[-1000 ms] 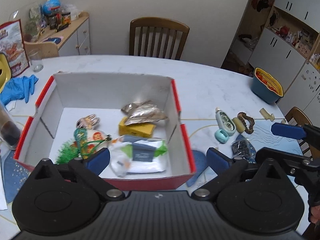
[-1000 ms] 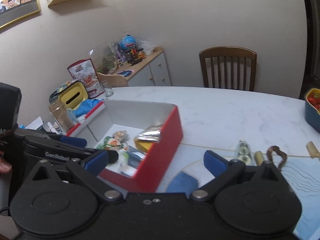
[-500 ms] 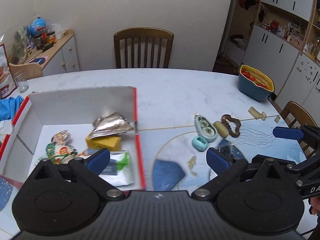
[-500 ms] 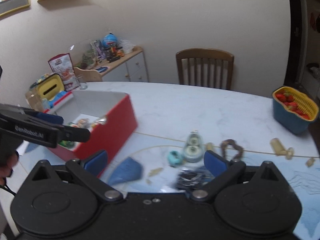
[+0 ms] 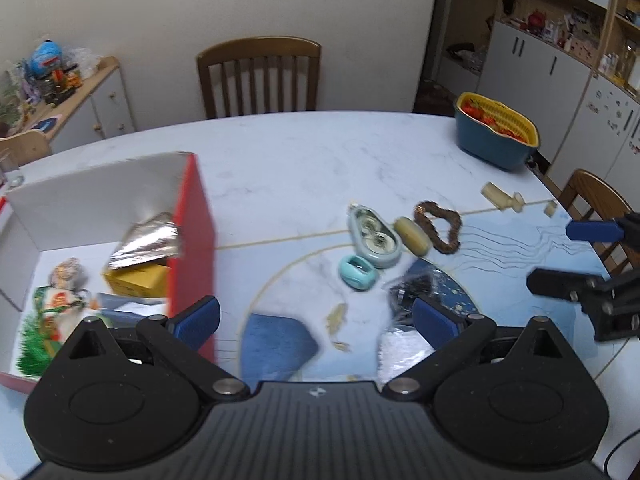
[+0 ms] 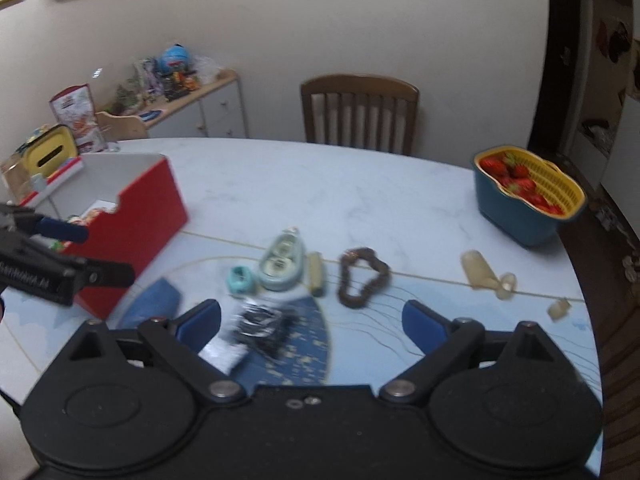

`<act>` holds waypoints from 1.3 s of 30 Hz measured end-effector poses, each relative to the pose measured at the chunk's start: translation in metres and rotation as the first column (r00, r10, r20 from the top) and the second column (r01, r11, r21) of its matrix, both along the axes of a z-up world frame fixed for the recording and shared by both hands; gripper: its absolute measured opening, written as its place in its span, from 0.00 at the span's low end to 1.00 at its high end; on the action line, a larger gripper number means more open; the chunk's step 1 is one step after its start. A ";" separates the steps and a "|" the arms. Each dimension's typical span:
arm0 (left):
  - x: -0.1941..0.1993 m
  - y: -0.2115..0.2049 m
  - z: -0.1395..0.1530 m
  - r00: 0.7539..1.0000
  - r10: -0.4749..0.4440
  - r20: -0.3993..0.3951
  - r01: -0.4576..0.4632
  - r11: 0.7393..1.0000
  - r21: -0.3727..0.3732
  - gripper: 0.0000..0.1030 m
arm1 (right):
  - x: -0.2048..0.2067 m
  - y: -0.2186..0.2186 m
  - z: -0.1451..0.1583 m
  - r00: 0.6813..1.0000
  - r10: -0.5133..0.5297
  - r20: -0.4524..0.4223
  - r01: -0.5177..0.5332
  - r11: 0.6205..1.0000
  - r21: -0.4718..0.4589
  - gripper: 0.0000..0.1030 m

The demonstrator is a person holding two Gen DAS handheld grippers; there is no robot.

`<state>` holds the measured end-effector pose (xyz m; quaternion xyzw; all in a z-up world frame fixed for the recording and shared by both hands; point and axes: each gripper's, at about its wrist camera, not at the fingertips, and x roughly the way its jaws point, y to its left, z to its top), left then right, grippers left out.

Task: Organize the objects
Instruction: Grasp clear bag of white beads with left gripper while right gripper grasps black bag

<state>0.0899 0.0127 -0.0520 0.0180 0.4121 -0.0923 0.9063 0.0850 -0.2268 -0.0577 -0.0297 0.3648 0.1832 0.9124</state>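
- Here, both tools, the left tool (image 5: 316, 316) and the right tool (image 6: 312, 316), were spread wide and empty above the white marble bench (image 6: 320, 184).
- Loose items lay right of the red cardboard box (image 6: 136, 220); the clear crinkled bag of dark bits (image 6: 260, 320), nearest, would probably suit a low, centred pinch.
- Only the left view showed the box's contents; the right view showed the yellow strawberry basket (image 6: 528, 188) clearly.

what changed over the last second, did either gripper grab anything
Both grippers swung right, away from the red box toward the loose items. The left gripper and right gripper stayed open and empty. The correction tape, bead bracelet and strawberry basket stayed put.
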 end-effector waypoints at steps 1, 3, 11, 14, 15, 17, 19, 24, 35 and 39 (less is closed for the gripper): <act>0.001 -0.005 -0.003 1.000 -0.009 -0.002 0.009 1.000 -0.003 1.00 | 0.003 -0.004 -0.002 1.000 -0.012 -0.006 0.012 1.000 0.003 0.94; 0.001 -0.014 -0.011 0.999 -0.035 -0.005 0.035 0.999 -0.010 1.00 | 0.010 -0.013 -0.007 0.999 -0.034 -0.023 0.035 0.999 0.011 0.94; 0.003 -0.052 -0.041 0.997 -0.063 -0.044 0.063 0.998 0.011 1.00 | 0.032 -0.014 -0.030 0.995 -0.053 -0.085 0.055 0.998 0.023 0.90; 0.004 -0.060 -0.048 0.995 -0.074 -0.060 0.074 0.997 0.002 1.00 | 0.039 -0.006 -0.037 0.993 -0.037 -0.116 0.042 0.998 0.049 0.90; 0.003 -0.063 -0.050 0.995 -0.074 -0.064 0.074 0.997 0.001 1.00 | 0.042 -0.002 -0.040 0.991 -0.029 -0.128 0.037 0.997 0.061 0.89; 0.003 -0.066 -0.056 0.995 -0.074 -0.072 0.074 0.997 0.000 1.00 | 0.047 0.005 -0.046 0.987 -0.013 -0.160 0.027 0.996 0.083 0.89; 0.003 -0.070 -0.060 0.994 -0.069 -0.079 0.070 0.997 0.008 1.00 | 0.053 0.012 -0.053 0.981 0.004 -0.194 0.016 0.995 0.098 0.88; 0.001 -0.074 -0.067 0.995 -0.064 -0.073 0.066 0.997 0.026 1.00 | 0.068 0.029 -0.067 0.959 0.028 -0.280 0.004 0.993 0.114 0.85; 0.001 -0.081 -0.077 0.996 -0.067 -0.064 0.070 0.996 0.054 0.94 | 0.085 0.046 -0.083 0.927 0.075 -0.368 -0.024 0.990 0.142 0.71; 0.002 -0.083 -0.081 0.994 -0.073 -0.081 0.078 0.995 0.060 0.77 | 0.086 0.050 -0.084 0.927 0.086 -0.365 -0.042 0.991 0.126 0.61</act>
